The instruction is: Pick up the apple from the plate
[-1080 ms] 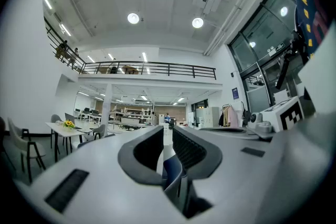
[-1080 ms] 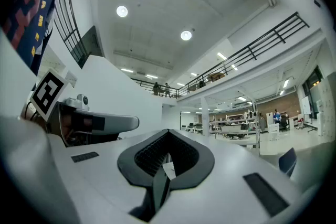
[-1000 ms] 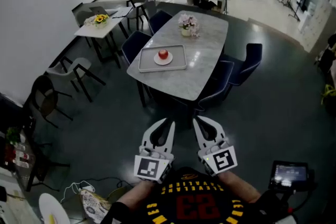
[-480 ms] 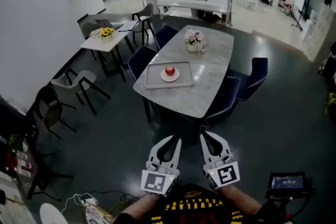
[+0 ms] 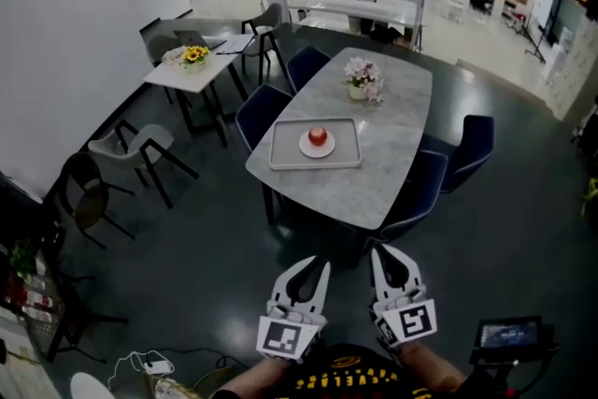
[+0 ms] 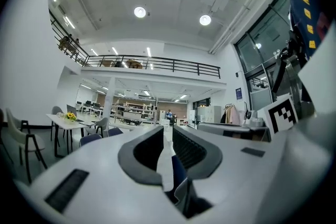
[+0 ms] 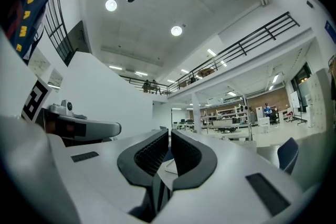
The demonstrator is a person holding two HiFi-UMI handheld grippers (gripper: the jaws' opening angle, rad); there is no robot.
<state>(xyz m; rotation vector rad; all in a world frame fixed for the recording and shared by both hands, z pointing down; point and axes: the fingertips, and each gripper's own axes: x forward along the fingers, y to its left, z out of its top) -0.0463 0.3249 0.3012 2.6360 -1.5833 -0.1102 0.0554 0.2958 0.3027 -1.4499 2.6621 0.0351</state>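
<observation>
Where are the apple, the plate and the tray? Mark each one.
apple (image 5: 318, 135), head view, its red top.
plate (image 5: 304, 146), head view, its left rim.
tray (image 5: 283, 155), head view, bare left floor.

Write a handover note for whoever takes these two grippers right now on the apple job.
Left gripper: jaws nearly together, empty.
Right gripper: the same, empty.
Both are held low by the person's body, well short of the table.
The apple sits on the plate, and the plate is on a tray on the table.
Done: nothing; the apple is untouched.
Left: walk up to the table, open one gripper, close it on the apple and lift it off the plate.
</observation>
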